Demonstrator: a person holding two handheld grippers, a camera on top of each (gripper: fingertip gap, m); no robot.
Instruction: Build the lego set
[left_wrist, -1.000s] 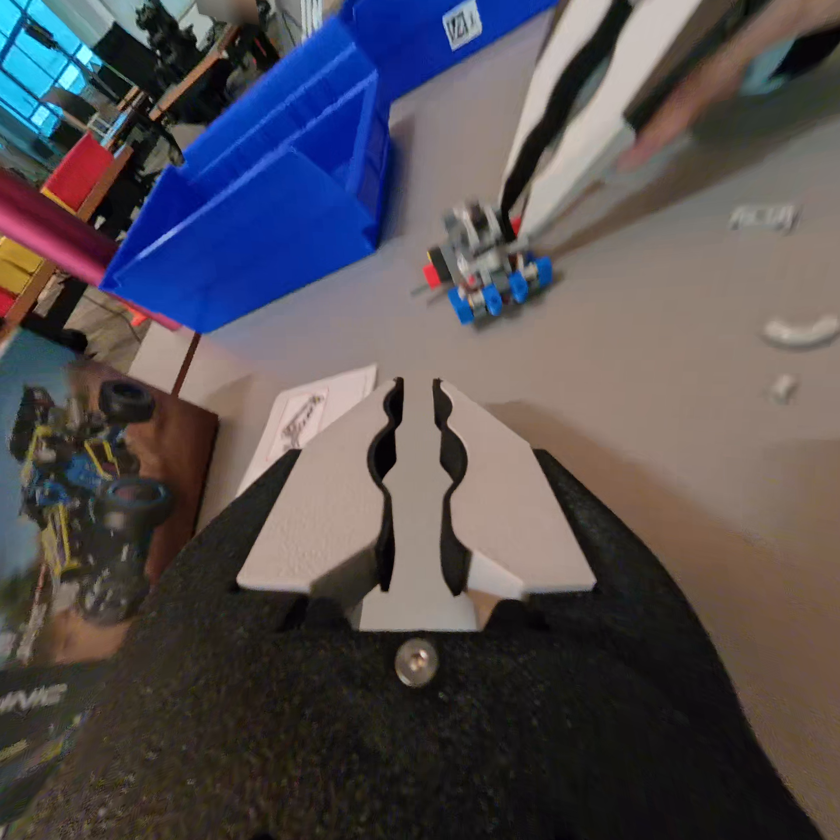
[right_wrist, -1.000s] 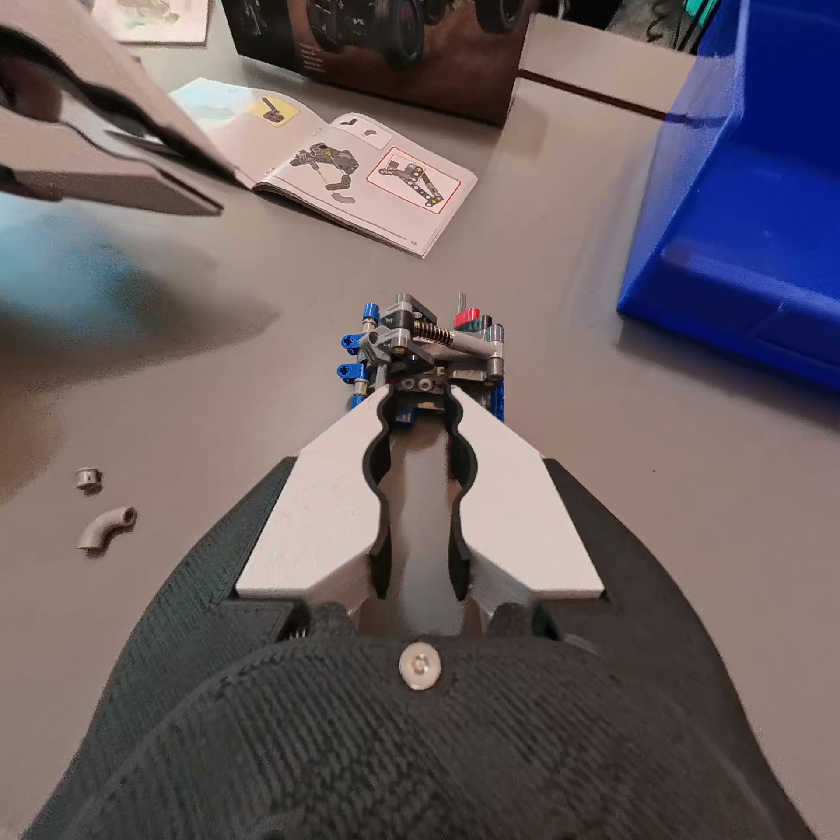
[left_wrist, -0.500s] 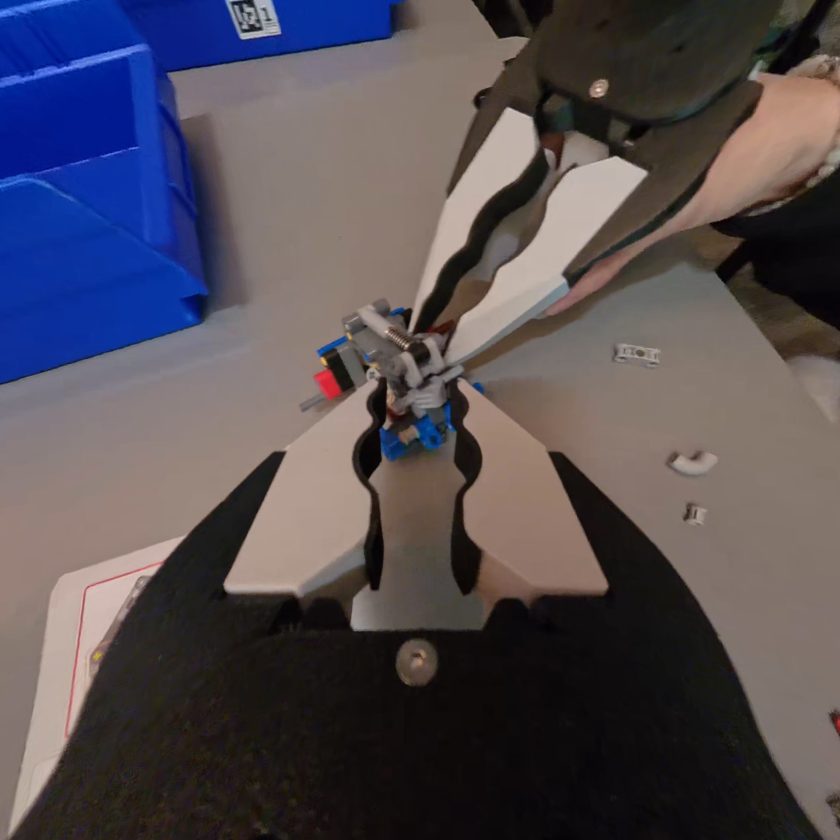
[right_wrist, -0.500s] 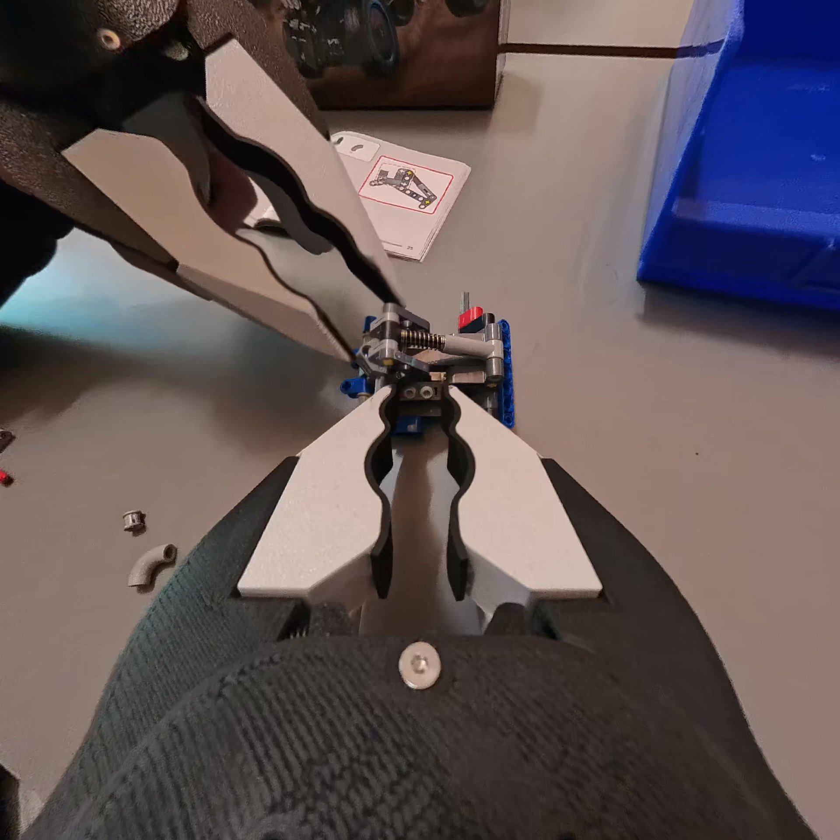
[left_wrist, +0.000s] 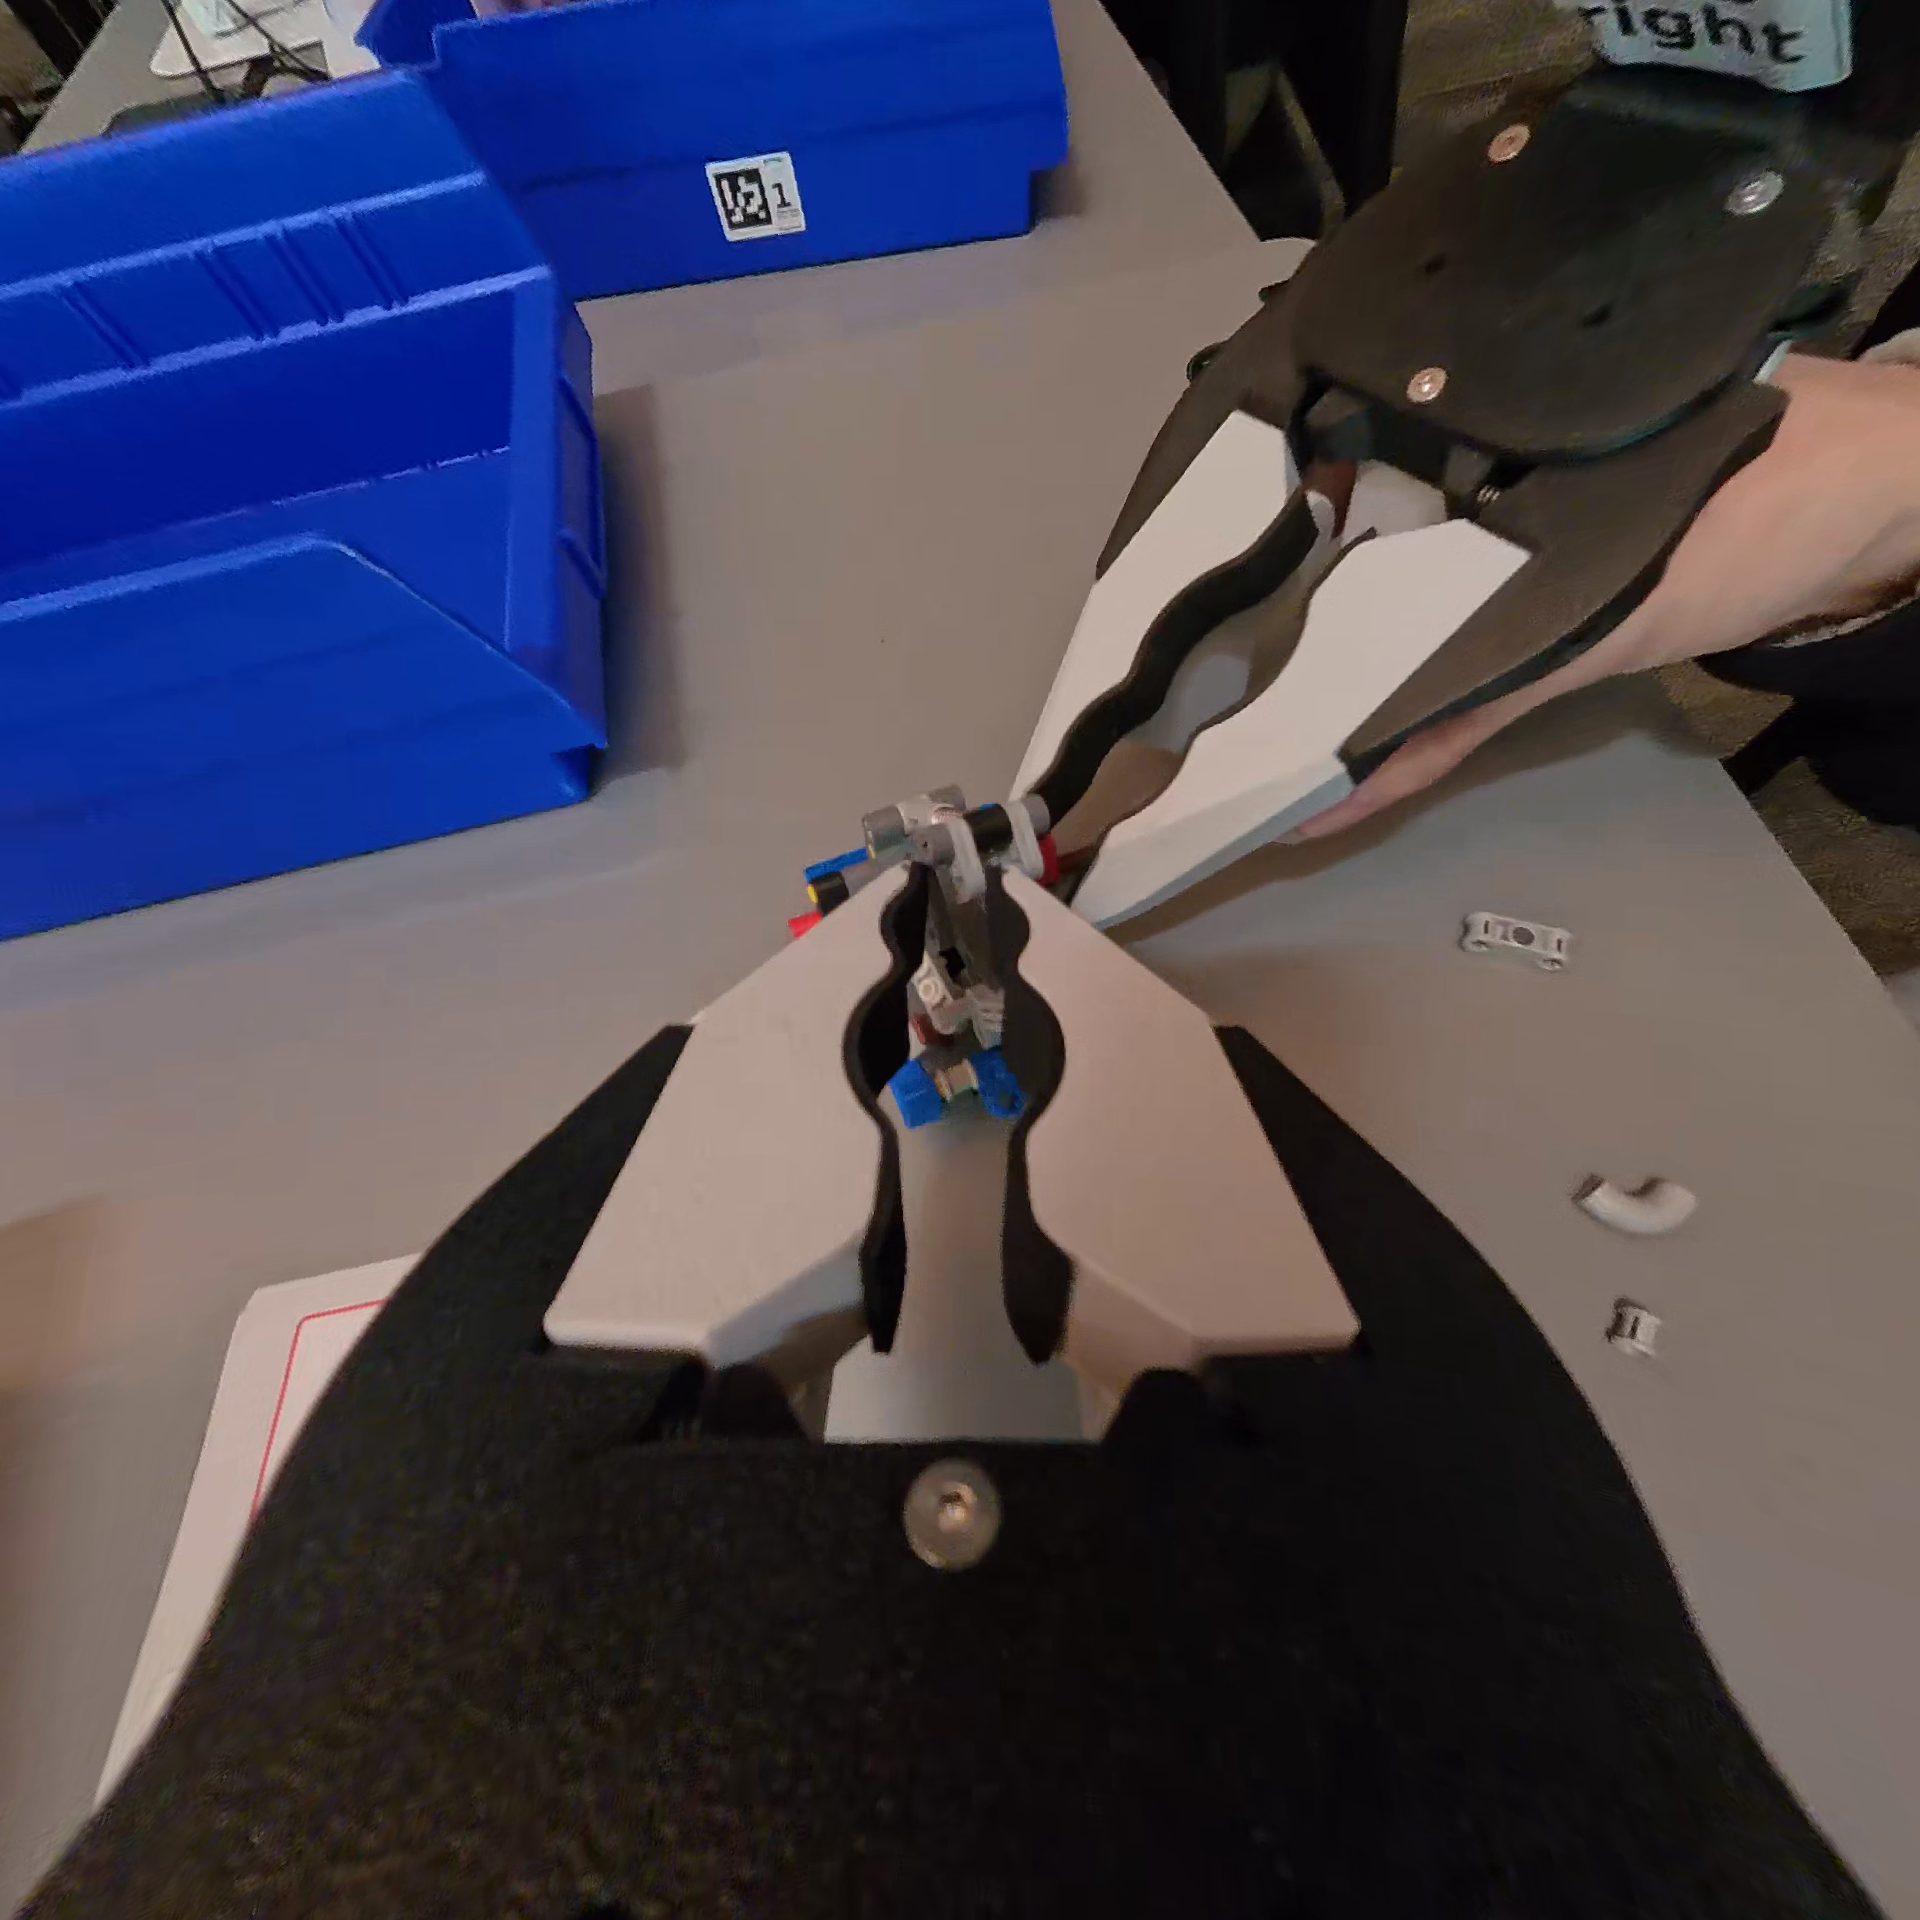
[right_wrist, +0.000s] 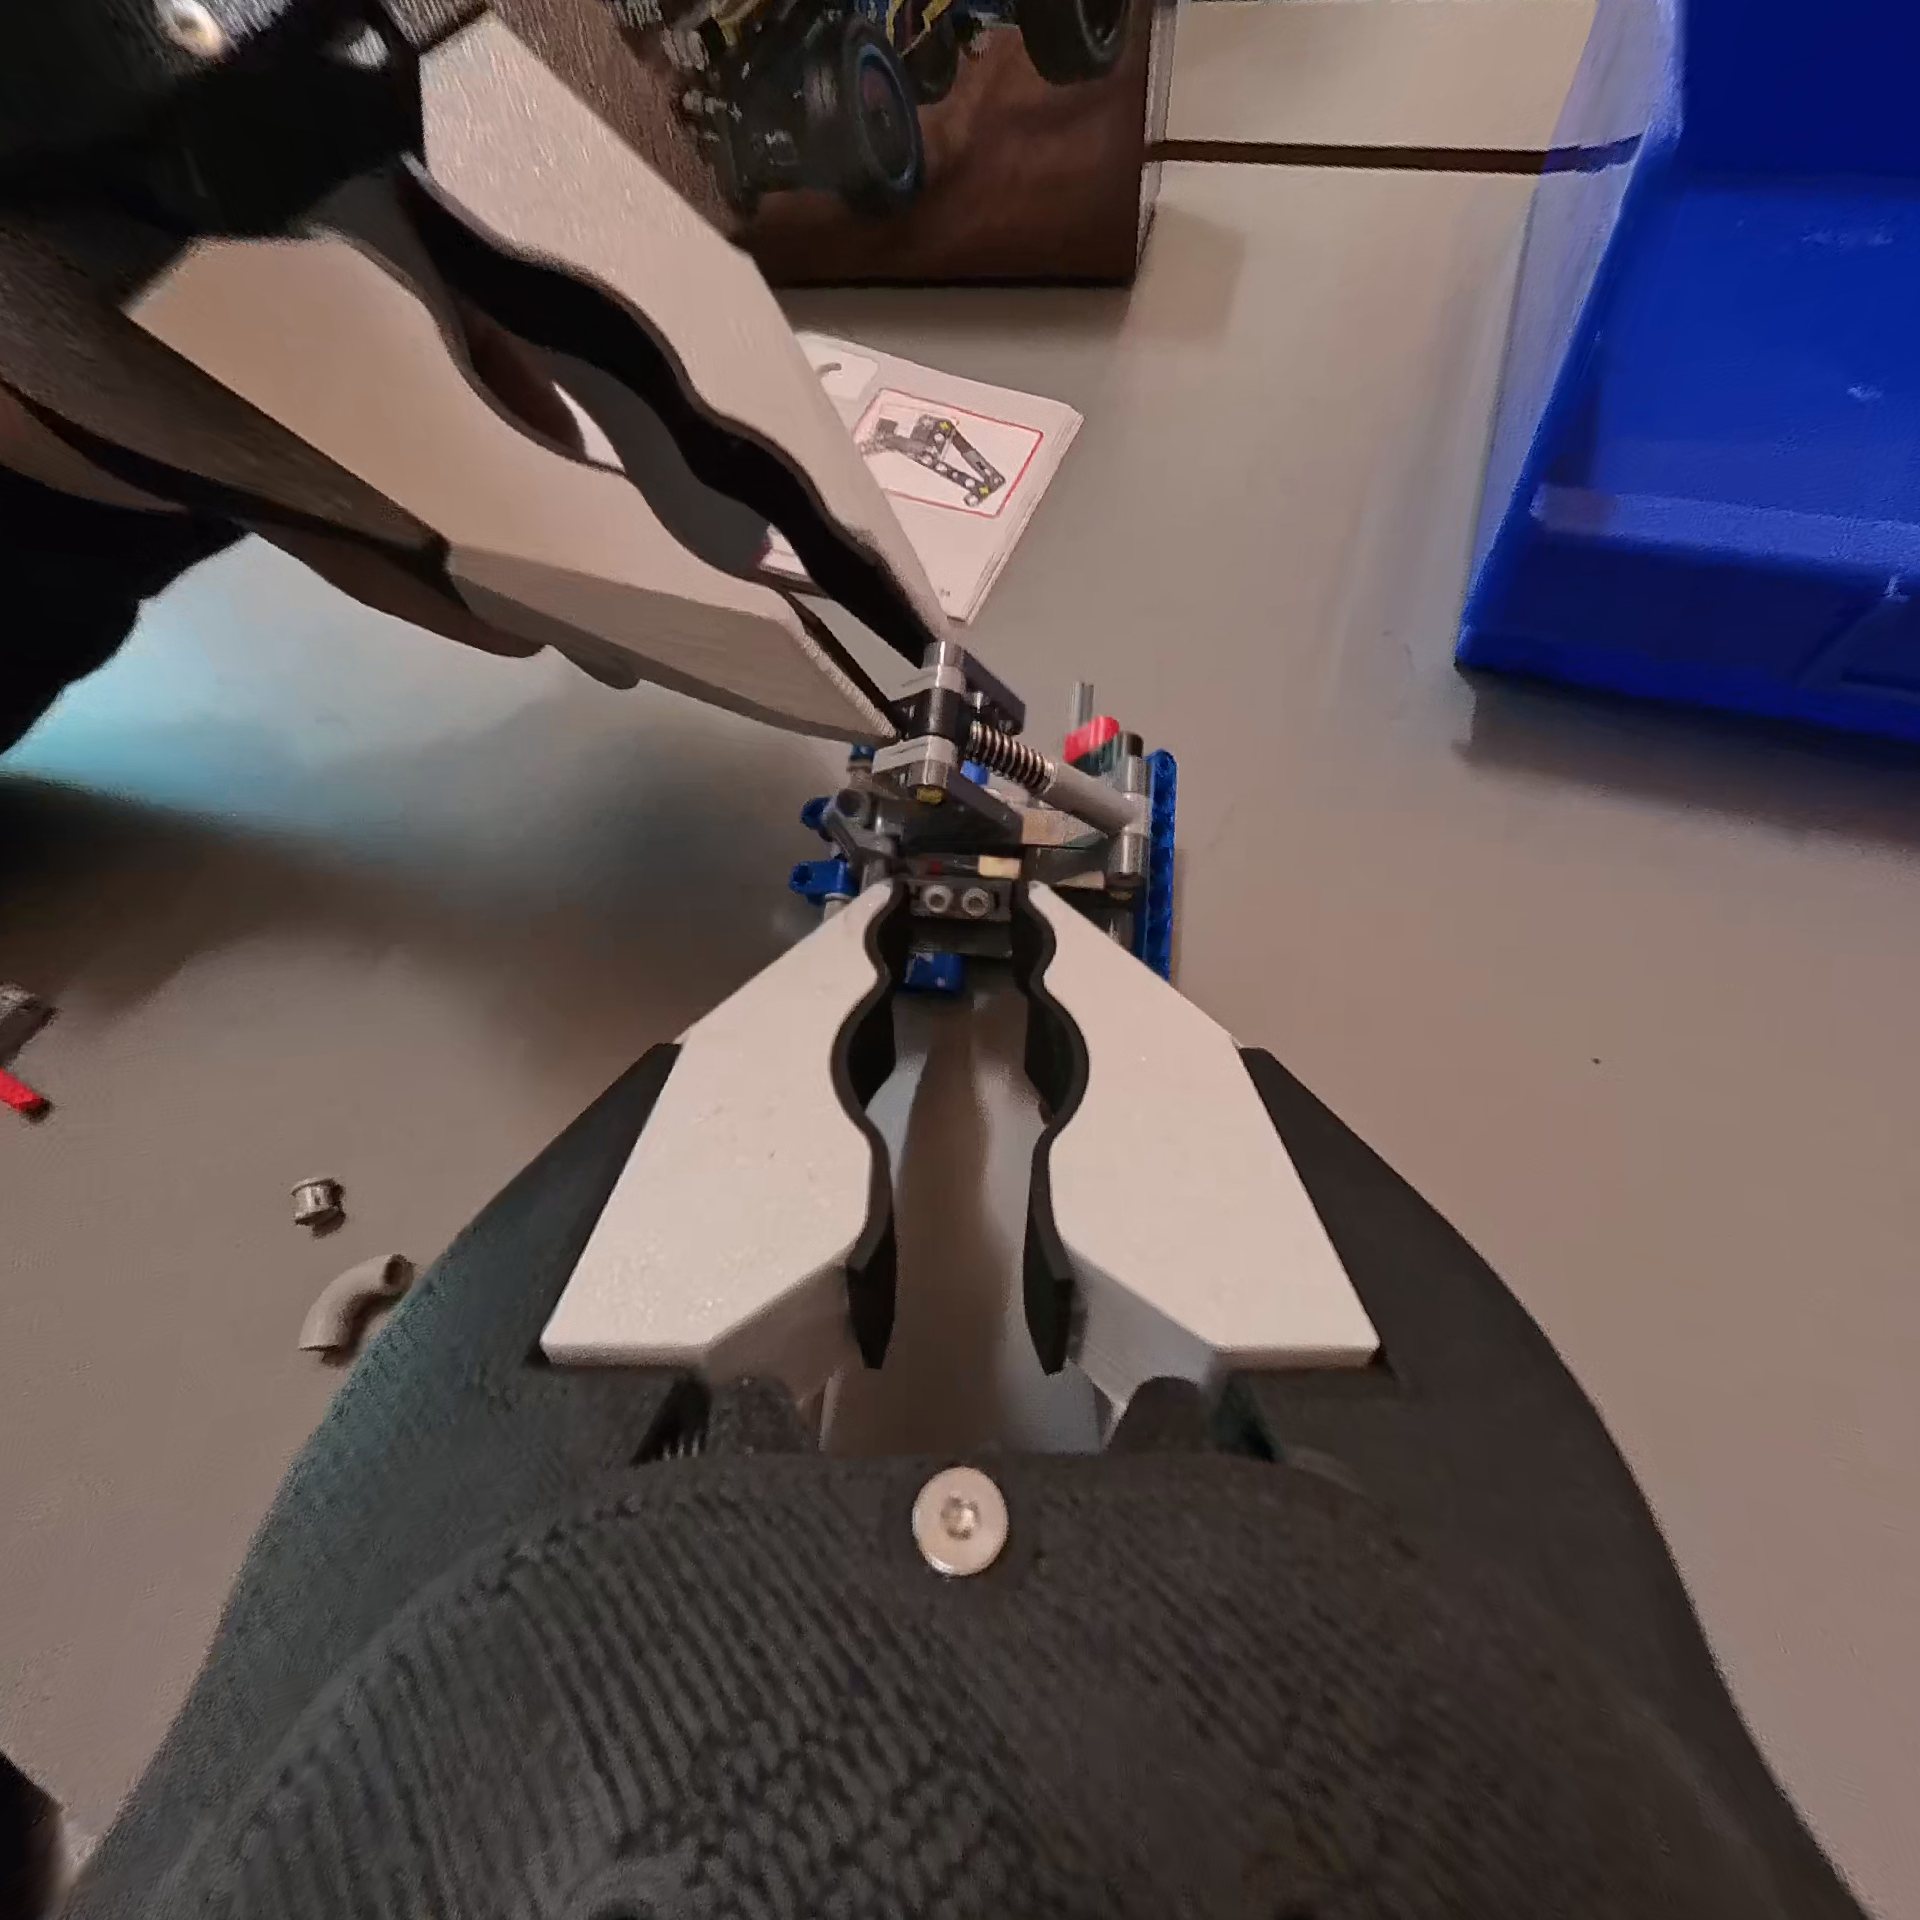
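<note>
A small toy brick assembly (right_wrist: 997, 790) of grey, black, blue and red parts with a spring sits on the grey table (right_wrist: 1455, 1039). My right gripper (right_wrist: 951, 904) is shut on its dark grey block at the near end. My left gripper (left_wrist: 951, 883) is shut on a thin grey upper part of the same assembly (left_wrist: 940, 831). In the right wrist view the left gripper (right_wrist: 904, 707) comes in from the upper left and pinches the assembly's top. In the left wrist view the right gripper (left_wrist: 1060, 842) reaches in from the right, held by a hand (left_wrist: 1818, 540).
Two blue bins (left_wrist: 260, 499) (left_wrist: 748, 114) stand at the back left; one bin (right_wrist: 1714, 416) shows in the right wrist view. An instruction booklet (right_wrist: 956, 457) and a printed box (right_wrist: 935, 135) lie beyond the assembly. Small grey loose parts (left_wrist: 1512, 940) (left_wrist: 1636, 1205) (left_wrist: 1631, 1328) lie to the right. My two grippers' fingertips are within a few centimetres of each other.
My left gripper swung in from the side, opened around the assembly's top, then closed on its grey upper part. My right gripper stayed shut on the assembly.
</note>
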